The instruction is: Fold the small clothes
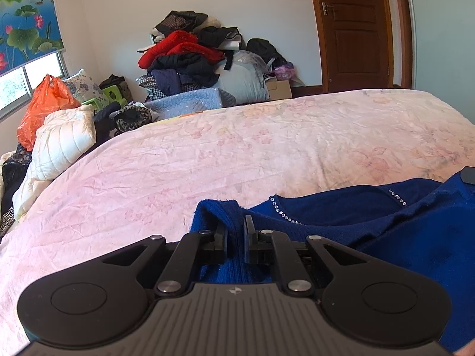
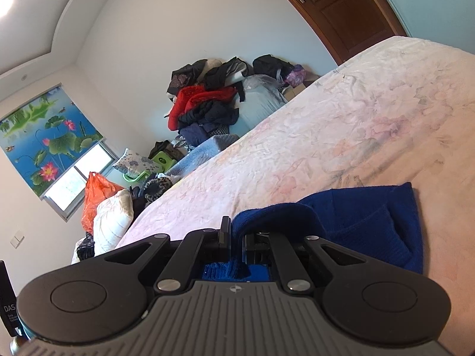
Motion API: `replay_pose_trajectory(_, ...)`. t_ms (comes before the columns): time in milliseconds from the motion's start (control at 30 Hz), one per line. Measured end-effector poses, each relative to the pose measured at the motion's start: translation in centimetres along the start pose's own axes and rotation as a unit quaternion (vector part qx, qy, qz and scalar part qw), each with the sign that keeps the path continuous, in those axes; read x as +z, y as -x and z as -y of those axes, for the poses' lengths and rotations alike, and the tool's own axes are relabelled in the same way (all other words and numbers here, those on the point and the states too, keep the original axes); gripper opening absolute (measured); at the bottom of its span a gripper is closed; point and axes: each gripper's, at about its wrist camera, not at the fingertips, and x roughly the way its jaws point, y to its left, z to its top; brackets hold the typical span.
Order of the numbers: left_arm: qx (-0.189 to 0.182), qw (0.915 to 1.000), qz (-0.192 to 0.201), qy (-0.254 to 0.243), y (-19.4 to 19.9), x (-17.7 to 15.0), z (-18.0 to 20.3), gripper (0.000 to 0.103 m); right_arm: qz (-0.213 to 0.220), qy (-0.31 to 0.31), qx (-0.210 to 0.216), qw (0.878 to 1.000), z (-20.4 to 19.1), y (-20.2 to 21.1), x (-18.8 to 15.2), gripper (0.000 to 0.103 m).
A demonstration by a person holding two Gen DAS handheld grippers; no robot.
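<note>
Right, bed [image 1: 207, 160]: a wide pink floral cover is filling most of both views, crumpled and lying bare across its middle, with the blue garment sitting at its near edge.
Door [image 1: 353, 29]: brown wood with a metal handle is standing shut in the far corner, beyond the bed.
Window blind [image 1: 26, 17]: a lotus-pond print is hanging half down over the bright window on the left wall.
Clothes pile [image 1: 193, 56]: red, black and navy pieces are heaping up against the far wall, well apart from the work.
White padded jacket [image 1: 63, 142]: it is slumping at the left edge of the bed, just below an orange plastic bag [image 1: 44, 103].
Blue sweater [image 1: 371, 231]: deep blue knit with a row of small sparkling stones along the neckline is lying on the near side of the bed, stretching between the two grippers; in the right wrist view its far end is showing folded over on the cover [image 2: 371, 216].
Left gripper [image 1: 235, 231]: its jaws are pinching closed on a ridge of the blue sweater, with knit bunching up between the fingers and running back under them.
Right gripper [image 2: 236, 237]: it is tilting over sideways, jaws clamping another edge of the same sweater, blue fabric showing between and behind the fingers.
</note>
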Motion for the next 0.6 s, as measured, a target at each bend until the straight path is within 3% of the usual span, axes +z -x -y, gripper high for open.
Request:
replay_pose_trajectory(333, -0.01, 0.9985, -0.044, 0.029, -6.3, 1.0, 0.3, 0.01, -0.016, -0.034, -0.028, 0.999, 2.5, -4.5, 0.3, 0.01)
replay_pose_trajectory(600, -0.047, 0.993, -0.086, 0.067, -10.3, 1.4, -0.9, 0.012, -0.029, -0.048, -0.046, 0.997, 4.0, -7.0, 0.3, 0.01)
